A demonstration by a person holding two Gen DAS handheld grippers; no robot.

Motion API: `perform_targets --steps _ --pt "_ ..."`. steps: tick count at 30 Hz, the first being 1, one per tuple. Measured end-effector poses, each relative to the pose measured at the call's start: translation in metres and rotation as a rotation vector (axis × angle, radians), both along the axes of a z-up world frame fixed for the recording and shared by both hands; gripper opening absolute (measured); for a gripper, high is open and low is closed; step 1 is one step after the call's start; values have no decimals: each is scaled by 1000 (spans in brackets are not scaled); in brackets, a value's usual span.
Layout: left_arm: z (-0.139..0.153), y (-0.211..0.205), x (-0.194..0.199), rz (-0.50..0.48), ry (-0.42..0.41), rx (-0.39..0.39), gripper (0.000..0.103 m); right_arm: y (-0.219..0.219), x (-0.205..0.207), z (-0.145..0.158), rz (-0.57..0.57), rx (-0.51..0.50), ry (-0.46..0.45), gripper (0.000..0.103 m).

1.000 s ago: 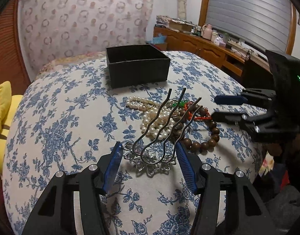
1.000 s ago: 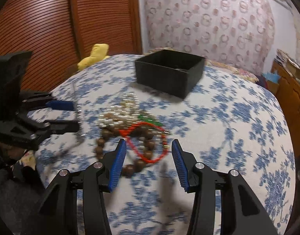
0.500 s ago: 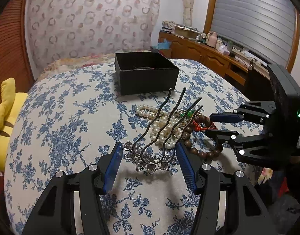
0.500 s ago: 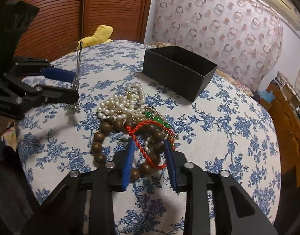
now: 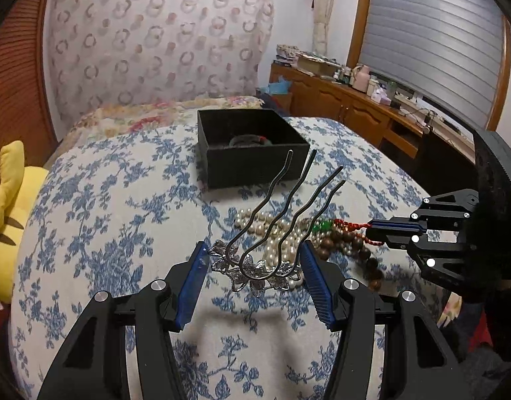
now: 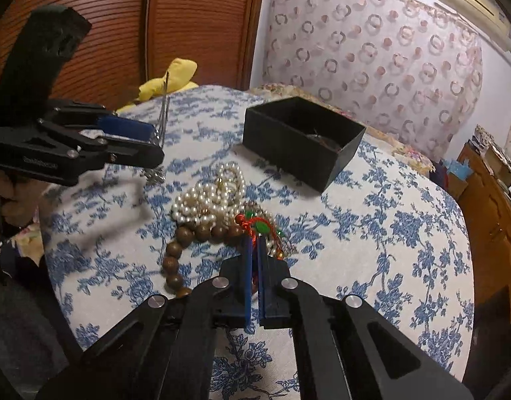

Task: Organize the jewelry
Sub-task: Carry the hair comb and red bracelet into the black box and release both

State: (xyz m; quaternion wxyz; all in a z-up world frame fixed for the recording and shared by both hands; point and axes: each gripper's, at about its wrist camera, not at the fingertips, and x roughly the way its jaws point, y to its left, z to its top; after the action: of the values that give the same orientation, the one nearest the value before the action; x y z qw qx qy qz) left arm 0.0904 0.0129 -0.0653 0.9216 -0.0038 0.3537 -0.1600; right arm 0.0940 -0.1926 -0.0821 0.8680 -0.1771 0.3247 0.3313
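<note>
My left tool (image 5: 254, 261) grasps the silver hair comb (image 5: 272, 230) by its flowered base, prongs raised above the flowered bench (image 5: 99, 220). Ahead lies the pearl necklace (image 6: 202, 200), touching the wooden bead bracelet (image 6: 189, 236). My right tool (image 6: 254, 243) is clenched on the red cord bracelet (image 6: 252, 225). Behind stands the black box (image 6: 298, 136).

Box (image 5: 252, 156) contents dim, indistinct

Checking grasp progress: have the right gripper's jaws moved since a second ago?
Yes. The right gripper jaws have come together onto the red cord, beside the wooden beads.
</note>
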Motion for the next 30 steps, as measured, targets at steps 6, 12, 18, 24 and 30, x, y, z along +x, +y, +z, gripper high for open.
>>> perform_targets --steps 6,12,18,24,30 --pt "6 -5 9 -4 -17 2 54 -6 10 15 -23 30 -16 3" --pt "15 -10 21 -12 -35 -1 54 -11 22 39 -43 60 -56 3" --pt "31 -12 39 -10 -67 -8 54 -11 49 64 -68 90 -108 3" --pt "48 -13 65 2 -97 -1 54 -5 76 77 -82 99 -143 3" --pt "56 -14 96 17 -97 6 54 2 92 79 -89 101 -152 3"
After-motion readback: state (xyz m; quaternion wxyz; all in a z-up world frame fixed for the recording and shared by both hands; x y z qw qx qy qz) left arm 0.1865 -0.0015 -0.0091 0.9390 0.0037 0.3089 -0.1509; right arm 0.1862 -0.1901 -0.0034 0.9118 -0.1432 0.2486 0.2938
